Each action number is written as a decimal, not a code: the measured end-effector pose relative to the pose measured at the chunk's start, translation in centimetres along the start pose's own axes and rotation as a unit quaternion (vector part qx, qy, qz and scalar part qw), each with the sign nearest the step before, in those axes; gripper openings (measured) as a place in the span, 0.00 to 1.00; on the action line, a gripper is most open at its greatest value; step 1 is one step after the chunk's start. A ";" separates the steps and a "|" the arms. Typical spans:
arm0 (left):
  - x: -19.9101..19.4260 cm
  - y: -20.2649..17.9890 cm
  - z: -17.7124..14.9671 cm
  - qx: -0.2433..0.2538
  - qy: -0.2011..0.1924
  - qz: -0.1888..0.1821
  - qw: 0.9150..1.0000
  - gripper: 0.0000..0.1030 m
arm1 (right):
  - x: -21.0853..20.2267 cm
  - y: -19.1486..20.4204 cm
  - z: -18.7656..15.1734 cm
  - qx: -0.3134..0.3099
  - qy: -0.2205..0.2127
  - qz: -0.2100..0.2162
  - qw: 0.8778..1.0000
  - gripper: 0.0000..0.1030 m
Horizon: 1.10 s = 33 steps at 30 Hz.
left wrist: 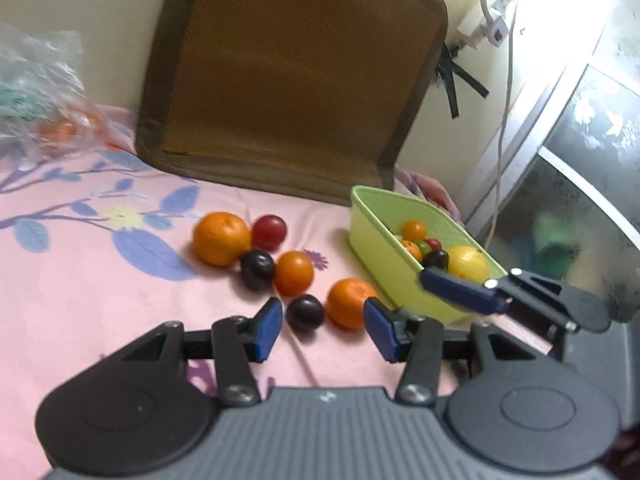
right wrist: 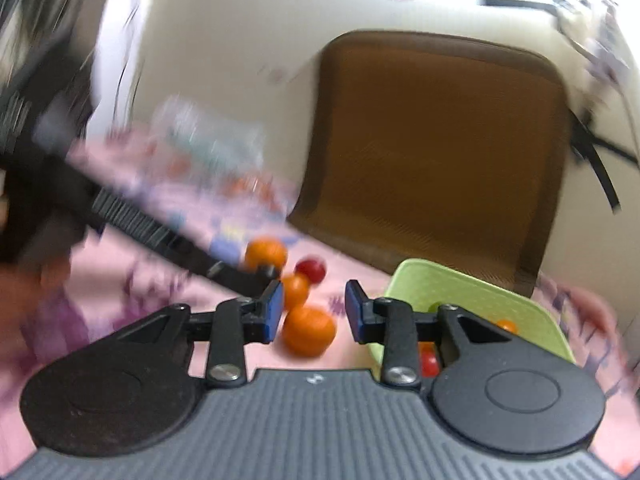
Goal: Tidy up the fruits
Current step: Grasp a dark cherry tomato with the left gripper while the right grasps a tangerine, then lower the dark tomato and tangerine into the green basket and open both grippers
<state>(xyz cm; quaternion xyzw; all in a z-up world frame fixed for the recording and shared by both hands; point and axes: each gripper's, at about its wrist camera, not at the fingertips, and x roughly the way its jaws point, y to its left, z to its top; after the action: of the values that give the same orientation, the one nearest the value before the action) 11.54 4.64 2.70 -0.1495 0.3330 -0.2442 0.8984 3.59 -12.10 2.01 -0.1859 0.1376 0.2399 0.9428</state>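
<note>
in my green tub: a lemon and small fruits; on the pink sheet: six fruits left; left gripper and right gripper both spread, empty.

The pink floral bedsheet is matt cloth, and the brown cushion shows a finely woven, rough face. The green basket looks like smooth plastic; the dark plums shine glossily.
</note>
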 end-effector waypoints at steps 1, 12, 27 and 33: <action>0.4 -0.1 -0.1 0.005 0.004 0.002 1.000 0.45 | 0.4 0.7 -0.1 -0.023 0.011 -0.005 1.000 0.35; 2.3 0.1 -0.4 0.028 0.015 0.016 0.999 0.38 | 3.6 2.7 0.0 -0.205 0.067 -0.037 0.976 0.35; 0.2 1.7 -1.0 -0.008 0.002 0.000 1.000 0.24 | 6.5 1.7 1.6 -0.202 0.127 -0.016 0.971 0.32; -3.2 1.7 -1.7 -0.012 -0.028 -0.014 0.999 0.23 | 3.2 1.4 2.5 -0.098 0.105 0.030 0.989 0.31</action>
<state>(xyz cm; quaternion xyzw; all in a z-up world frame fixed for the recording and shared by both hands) 8.86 7.58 2.38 -0.1718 0.3080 -0.2486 0.9021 6.01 -8.66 2.72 -0.2975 0.2170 0.2600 0.8927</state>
